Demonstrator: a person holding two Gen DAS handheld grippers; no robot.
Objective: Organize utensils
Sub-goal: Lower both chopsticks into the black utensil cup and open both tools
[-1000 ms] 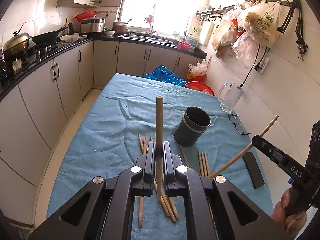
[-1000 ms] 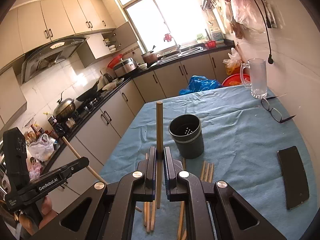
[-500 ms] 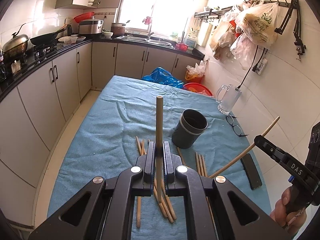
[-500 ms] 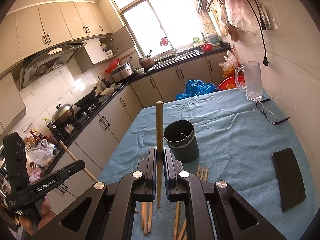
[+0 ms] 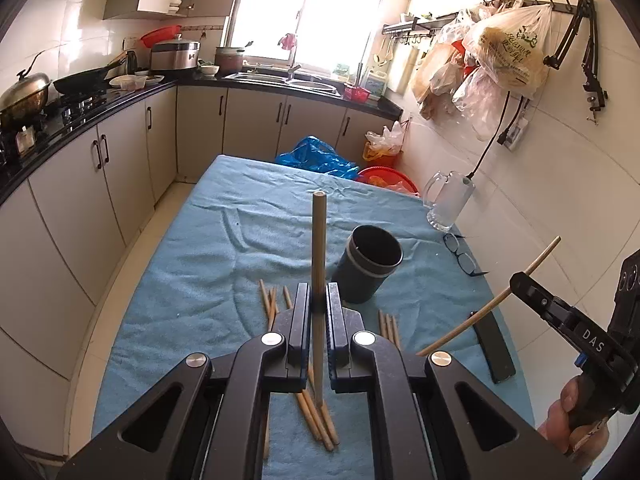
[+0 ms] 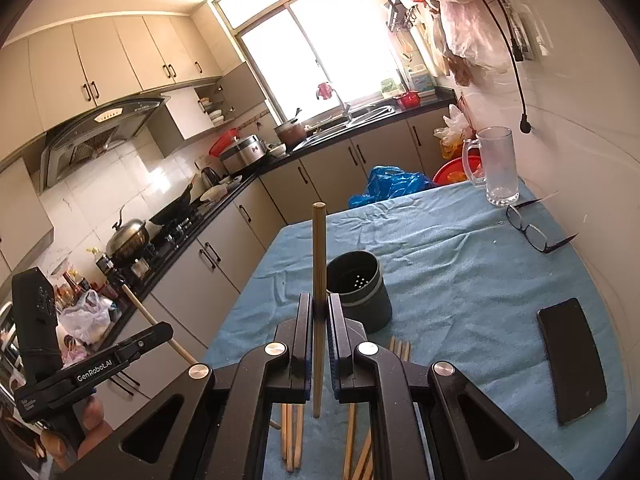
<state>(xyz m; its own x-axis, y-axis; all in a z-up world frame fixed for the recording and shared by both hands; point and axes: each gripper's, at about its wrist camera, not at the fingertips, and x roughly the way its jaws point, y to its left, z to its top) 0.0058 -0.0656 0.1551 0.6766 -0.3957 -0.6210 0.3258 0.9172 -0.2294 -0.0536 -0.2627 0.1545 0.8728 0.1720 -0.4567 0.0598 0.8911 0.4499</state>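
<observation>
Both hands have drawn slightly back: left gripper point(image 5: 319, 308) and right gripper point(image 6: 319, 312) each stay clamped on a chopstick point(image 5: 318, 264) above the worktop point(image 5: 208, 264), short of the empty holder point(image 5: 370, 268) mid-worktop, insertion pending.

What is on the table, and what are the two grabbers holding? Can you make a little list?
left gripper: jaws shut on a chopstick, held upright
right gripper: jaws shut on a second chopstick, also upright
holder: dark cup, standing, no chopsticks in it
loose chopsticks: lying on the cloth near the holder
cloth: blue, covers the table
mug: clear glass, far right corner
glasses: beside the mug
phone: black, flat on the cloth
</observation>
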